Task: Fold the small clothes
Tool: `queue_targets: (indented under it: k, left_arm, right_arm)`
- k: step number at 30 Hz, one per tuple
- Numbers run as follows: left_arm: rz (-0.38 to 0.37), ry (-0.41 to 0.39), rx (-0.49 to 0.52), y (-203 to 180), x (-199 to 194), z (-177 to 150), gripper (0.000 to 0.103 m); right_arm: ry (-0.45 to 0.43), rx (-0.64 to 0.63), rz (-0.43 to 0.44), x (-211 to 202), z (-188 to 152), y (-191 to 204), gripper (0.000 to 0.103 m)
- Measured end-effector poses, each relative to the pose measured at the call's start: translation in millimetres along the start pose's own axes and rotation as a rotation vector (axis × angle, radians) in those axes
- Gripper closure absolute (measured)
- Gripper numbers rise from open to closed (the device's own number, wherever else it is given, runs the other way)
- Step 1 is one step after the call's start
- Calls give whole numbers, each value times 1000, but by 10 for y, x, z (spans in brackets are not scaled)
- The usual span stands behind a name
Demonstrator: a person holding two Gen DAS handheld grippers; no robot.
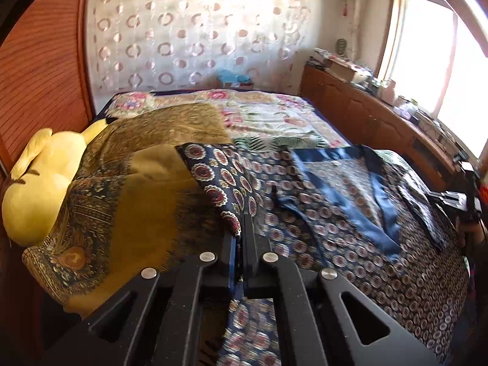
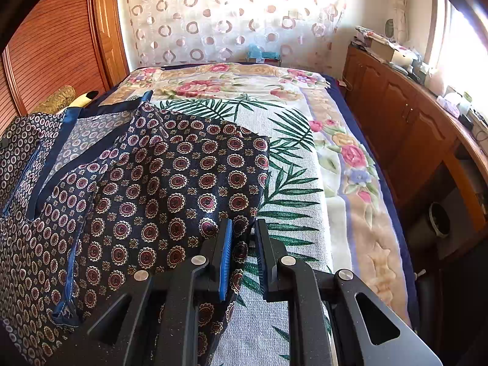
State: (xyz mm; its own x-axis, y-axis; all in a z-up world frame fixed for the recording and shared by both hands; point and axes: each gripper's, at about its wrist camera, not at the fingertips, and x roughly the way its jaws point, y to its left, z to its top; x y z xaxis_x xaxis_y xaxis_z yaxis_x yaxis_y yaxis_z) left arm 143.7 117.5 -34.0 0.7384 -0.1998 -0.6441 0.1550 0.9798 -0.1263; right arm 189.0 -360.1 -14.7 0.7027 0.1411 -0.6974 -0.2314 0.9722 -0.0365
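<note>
A navy garment with red-and-white medallions and blue trim lies spread on the bed. My left gripper is shut on its left edge, where a flap is lifted. In the right wrist view the same garment drapes on the left, one part folded over. My right gripper is slightly open, its fingers either side of the garment's right edge, which hangs between the blue pads.
The bed carries a palm-leaf cloth and a floral blanket. A yellow plush toy and an ochre patterned cloth lie at the left. A wooden cabinet with clutter runs along the right.
</note>
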Motion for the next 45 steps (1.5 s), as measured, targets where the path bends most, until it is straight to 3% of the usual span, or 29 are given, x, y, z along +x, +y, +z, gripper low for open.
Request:
queue_targets:
  k: [9, 12, 14, 17, 26, 27, 28, 30, 32, 36, 39, 45]
  left_arm:
    - [-79, 4, 43, -344, -130, -420, 100]
    - [-85, 19, 45, -382, -128, -522, 100]
    - [-82, 27, 49, -389, -138, -562, 100]
    - [-72, 26, 56, -388, -171, -583, 100]
    - [-59, 22, 66, -440, -206, -622, 100]
    - [-59, 21, 66, -445, -207, -621, 100]
    - [-64, 21, 67, -446, -209, -625, 100]
    - [-69, 11, 70, -464, -248, -632, 101]
    - [-65, -14, 59, -480, -306, -627, 101]
    - [-67, -75, 33, -408, -515, -641, 101]
    - [-61, -99, 6, -302, -660, -709, 101]
    - [-25, -109, -39, -104, -898, -969, 101]
  right_arm:
    - [-2, -5, -4, 2, 3, -1, 87]
    - [-2, -2, -46, 11, 28, -4, 72]
    - [1, 4, -19, 56, 67, -29, 69]
    - [18, 32, 34, 139, 169, -89, 53]
    - [63, -4, 34, 397, 488, -62, 49]
    - [63, -10, 39, 410, 510, -53, 53]
    - [57, -20, 56, 405, 514, -33, 73]
    - [60, -43, 98, 374, 491, 34, 101]
    - [21, -81, 75, 277, 443, 129, 101]
    - [-146, -12, 195, -248, 231, 205, 101]
    - [-238, -53, 195, -641, -8, 320, 101]
    - [-258, 0, 210, -1050, -495, 126, 101]
